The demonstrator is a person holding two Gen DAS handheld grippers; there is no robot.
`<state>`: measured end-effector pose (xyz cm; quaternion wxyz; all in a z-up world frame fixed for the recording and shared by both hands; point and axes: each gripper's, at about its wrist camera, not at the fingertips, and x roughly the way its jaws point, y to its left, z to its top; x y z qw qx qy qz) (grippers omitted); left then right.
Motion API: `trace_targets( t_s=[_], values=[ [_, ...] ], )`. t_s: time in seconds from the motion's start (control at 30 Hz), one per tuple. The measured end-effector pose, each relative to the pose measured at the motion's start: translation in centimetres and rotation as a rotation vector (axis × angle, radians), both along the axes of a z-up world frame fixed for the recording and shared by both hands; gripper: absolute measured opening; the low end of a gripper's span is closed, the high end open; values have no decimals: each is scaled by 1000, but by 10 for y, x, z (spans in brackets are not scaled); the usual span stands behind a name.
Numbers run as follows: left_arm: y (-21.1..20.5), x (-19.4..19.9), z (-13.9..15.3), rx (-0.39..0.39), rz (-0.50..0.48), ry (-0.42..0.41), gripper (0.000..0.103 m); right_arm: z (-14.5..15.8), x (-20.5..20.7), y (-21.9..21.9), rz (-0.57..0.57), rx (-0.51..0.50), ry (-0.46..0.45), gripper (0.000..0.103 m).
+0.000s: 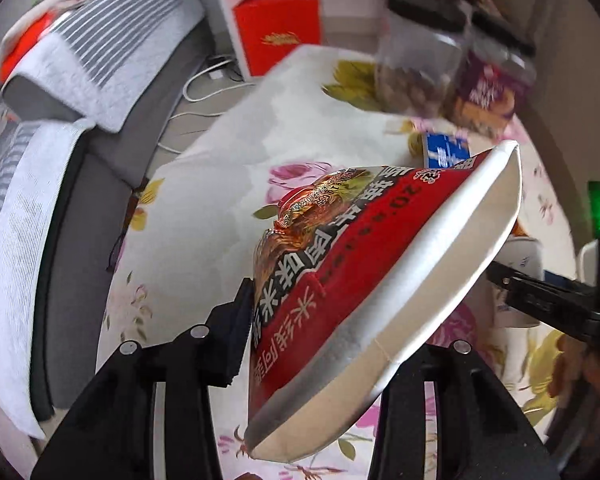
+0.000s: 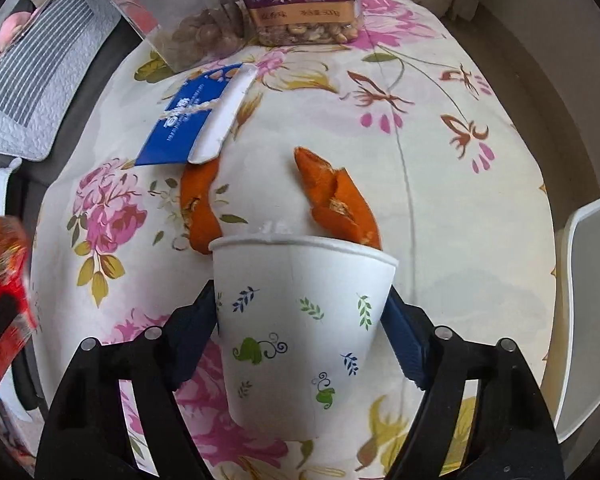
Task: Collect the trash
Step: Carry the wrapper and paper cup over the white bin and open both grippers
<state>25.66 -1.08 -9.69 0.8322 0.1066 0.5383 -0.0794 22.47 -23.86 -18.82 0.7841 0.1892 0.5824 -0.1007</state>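
Trash half gathered: my left gripper [image 1: 320, 320] pinches the noodle bowl [image 1: 380, 280], my right gripper [image 2: 300, 320] clamps the paper cup [image 2: 300, 320]; orange peels [image 2: 336, 200] and a blue carton [image 2: 188, 120] remain mid-table.

red noodle bowl [image 1: 380, 280]: tilted, lifted | paper cup [image 2: 300, 320]: upright | orange peels [image 2: 340, 204]: on cloth

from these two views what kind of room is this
Most likely a home living room. A grey sofa with striped throws sits beside a table under a floral cloth, which holds snack jars of nuts and orange peel.
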Motion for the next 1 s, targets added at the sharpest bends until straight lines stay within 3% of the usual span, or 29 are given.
trace_targets(
  t_s=[0.07, 0.23, 0.43, 0.53, 0.77, 1.0],
  values=[
    [9, -6, 7, -25, 32, -13, 41, 12, 2, 6, 7, -5, -48, 60],
    [27, -21, 27, -81, 119, -83, 41, 67, -4, 29, 70, 6, -253, 59],
    [34, -36, 51, -166, 201, -235, 41, 131, -32, 54, 144, -118, -534, 60],
    [30, -44, 63, -170, 220, -328, 41, 148, -41, 59, 155, -204, -633, 60],
    [13, -57, 82, -200, 238, -474, 41, 169, -64, 59, 123, -337, -751, 61],
    [-4, -68, 83, -224, 242, -491, 42, 178, -80, 45, 83, -376, -764, 62]
  ],
)
